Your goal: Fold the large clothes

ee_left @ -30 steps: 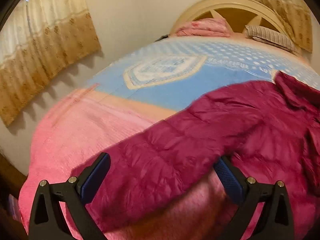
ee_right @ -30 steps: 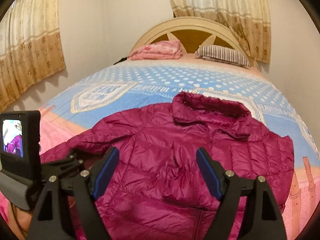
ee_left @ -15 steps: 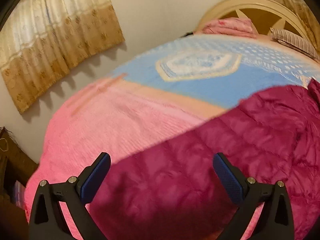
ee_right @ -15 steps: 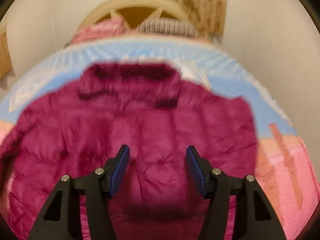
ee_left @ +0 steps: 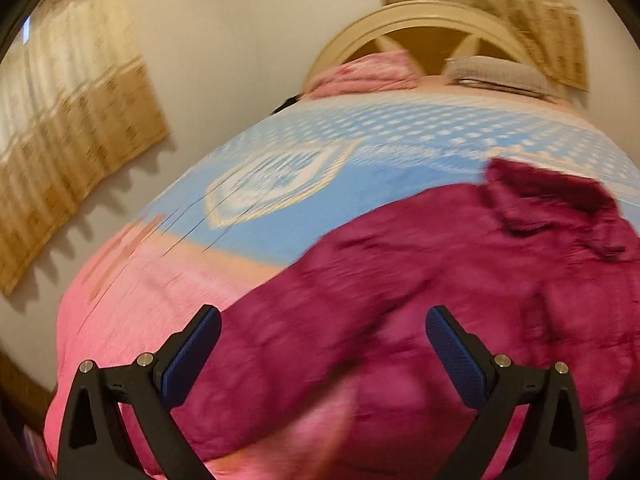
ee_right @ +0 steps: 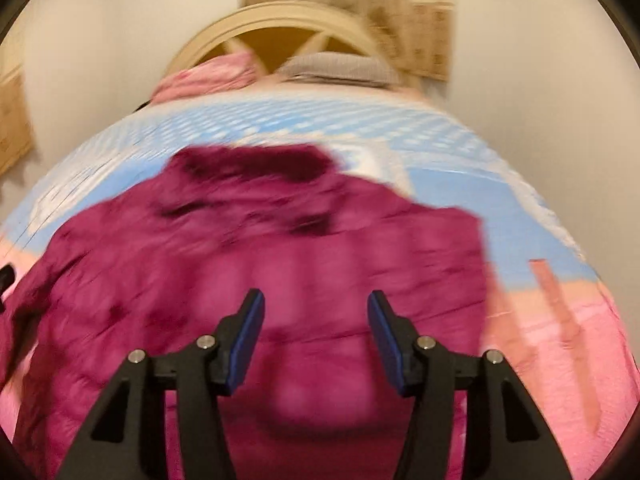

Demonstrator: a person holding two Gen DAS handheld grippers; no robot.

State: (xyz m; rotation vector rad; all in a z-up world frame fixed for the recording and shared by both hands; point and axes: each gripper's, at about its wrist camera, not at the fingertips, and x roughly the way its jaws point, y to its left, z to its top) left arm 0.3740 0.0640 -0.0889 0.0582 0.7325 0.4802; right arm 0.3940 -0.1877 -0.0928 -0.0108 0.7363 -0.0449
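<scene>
A magenta puffer jacket [ee_right: 280, 264] lies spread on the bed, collar toward the headboard. In the left wrist view the jacket [ee_left: 460, 280] fills the lower right, its sleeve reaching toward the bed's near edge. My left gripper [ee_left: 322, 344] hangs open above that sleeve, nothing between its fingers. My right gripper [ee_right: 316, 328] hovers over the jacket's lower front with its jaws closing; the pads stand apart and press on nothing. Both views are blurred by motion.
The bedspread [ee_left: 304, 184] is blue toward the head and pink toward the foot. A folded pink blanket [ee_left: 368, 72] and a striped pillow [ee_left: 496, 72] lie by the arched headboard [ee_right: 276, 24]. Curtains [ee_left: 64, 120] hang on the walls beside the bed.
The left gripper swung back to the right, bringing the collar into its view. The right gripper moved to the right over the jacket's front, and its jaws narrowed.
</scene>
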